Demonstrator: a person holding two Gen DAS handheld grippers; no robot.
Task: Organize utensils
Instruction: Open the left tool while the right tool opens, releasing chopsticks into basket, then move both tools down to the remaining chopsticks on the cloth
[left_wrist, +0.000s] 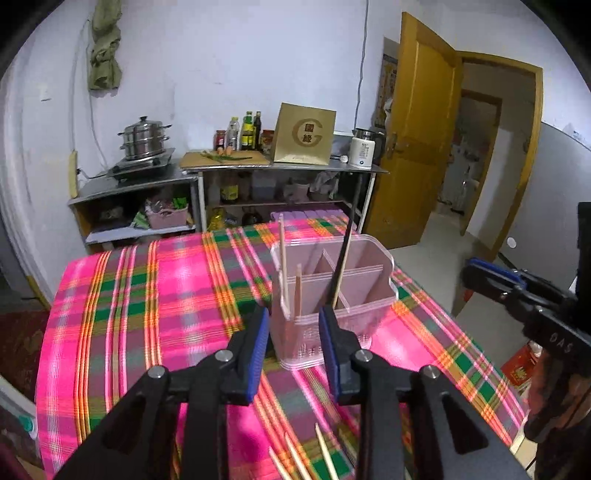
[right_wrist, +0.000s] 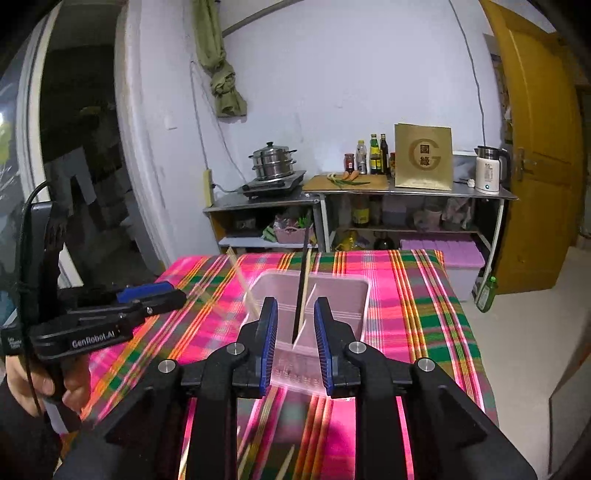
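Pink utensil caddy (left_wrist: 332, 291): centre of plaid tablecloth (left_wrist: 147, 295), holding chopsticks (left_wrist: 283, 258). Loose chopsticks (left_wrist: 295, 458) at 6 o'clock. Left gripper (left_wrist: 293, 325), right gripper (right_wrist: 295, 314): partly open, empty. Right view alone shows hand (right_wrist: 26, 384); left view, open doorway (left_wrist: 476, 155).

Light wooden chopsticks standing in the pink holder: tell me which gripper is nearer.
Left, likely. The left gripper has the chopsticks straight ahead; from the right gripper they stand off to the left.

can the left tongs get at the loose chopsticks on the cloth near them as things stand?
Probably yes. The left tongs are open and empty, and the loose chopsticks lie bare on the cloth just below them, with the pink holder further off.
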